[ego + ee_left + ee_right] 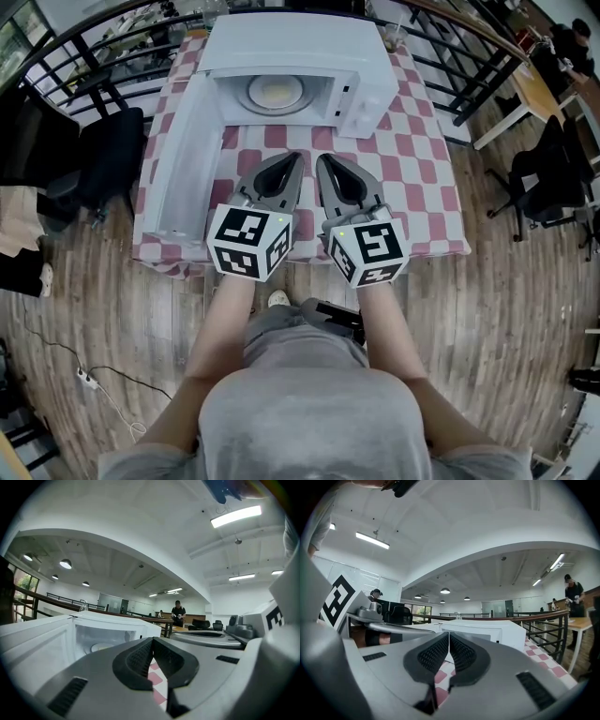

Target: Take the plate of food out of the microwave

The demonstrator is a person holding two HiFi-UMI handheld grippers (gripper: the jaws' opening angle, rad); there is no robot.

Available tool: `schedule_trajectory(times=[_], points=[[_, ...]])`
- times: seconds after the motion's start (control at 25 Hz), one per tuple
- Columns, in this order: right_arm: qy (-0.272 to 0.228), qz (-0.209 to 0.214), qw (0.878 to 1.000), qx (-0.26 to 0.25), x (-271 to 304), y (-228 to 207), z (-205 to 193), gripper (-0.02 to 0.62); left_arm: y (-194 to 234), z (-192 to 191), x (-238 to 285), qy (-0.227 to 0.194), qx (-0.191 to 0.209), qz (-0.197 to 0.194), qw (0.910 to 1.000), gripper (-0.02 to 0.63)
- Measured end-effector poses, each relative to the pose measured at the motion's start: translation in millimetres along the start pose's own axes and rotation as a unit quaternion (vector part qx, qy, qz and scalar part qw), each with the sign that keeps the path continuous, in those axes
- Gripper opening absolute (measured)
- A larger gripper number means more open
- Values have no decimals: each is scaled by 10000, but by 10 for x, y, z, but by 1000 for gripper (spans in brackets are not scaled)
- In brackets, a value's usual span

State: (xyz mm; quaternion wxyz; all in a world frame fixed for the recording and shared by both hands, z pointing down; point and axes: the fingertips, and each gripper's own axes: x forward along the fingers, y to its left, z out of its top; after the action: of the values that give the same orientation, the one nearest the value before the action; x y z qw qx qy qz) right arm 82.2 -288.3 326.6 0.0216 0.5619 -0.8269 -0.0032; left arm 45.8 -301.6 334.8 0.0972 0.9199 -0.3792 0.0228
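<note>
The left hand-held gripper [294, 158] and right hand-held gripper [324, 160] are held shut and empty before the open microwave [300, 42], in which the plate of food [275, 93] is seen.

A checkered-cloth table [424, 176] carries the open white microwave [291, 42].

This is a large open office hall rather than a home kitchen. Black metal railings [473, 89] border a wooden plank floor [525, 309], with black swivel chairs [553, 178] and a long wooden desk [532, 86] beyond them. Strip lights [236, 516] line the high white ceiling, and a person [177, 612] stands far off. A white microwave [291, 47] sits on a bench covered by a red-checked cloth [422, 178].
</note>
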Motion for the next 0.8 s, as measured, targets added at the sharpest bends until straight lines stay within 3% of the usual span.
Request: schedule_trajectory(times=[0.2,0.44,0.8], points=[[110,84,9999,23,102,-41,-86,28,118,-57,82,18,-350,67,9994,2],[208,287,9994,23,343,-168,-199,28,315,-101,333,32,-494,220,9985,2],[300,590,9978,-26,735,-443,-253,28,662,-154,744,78,-1175,416,9922,12]])
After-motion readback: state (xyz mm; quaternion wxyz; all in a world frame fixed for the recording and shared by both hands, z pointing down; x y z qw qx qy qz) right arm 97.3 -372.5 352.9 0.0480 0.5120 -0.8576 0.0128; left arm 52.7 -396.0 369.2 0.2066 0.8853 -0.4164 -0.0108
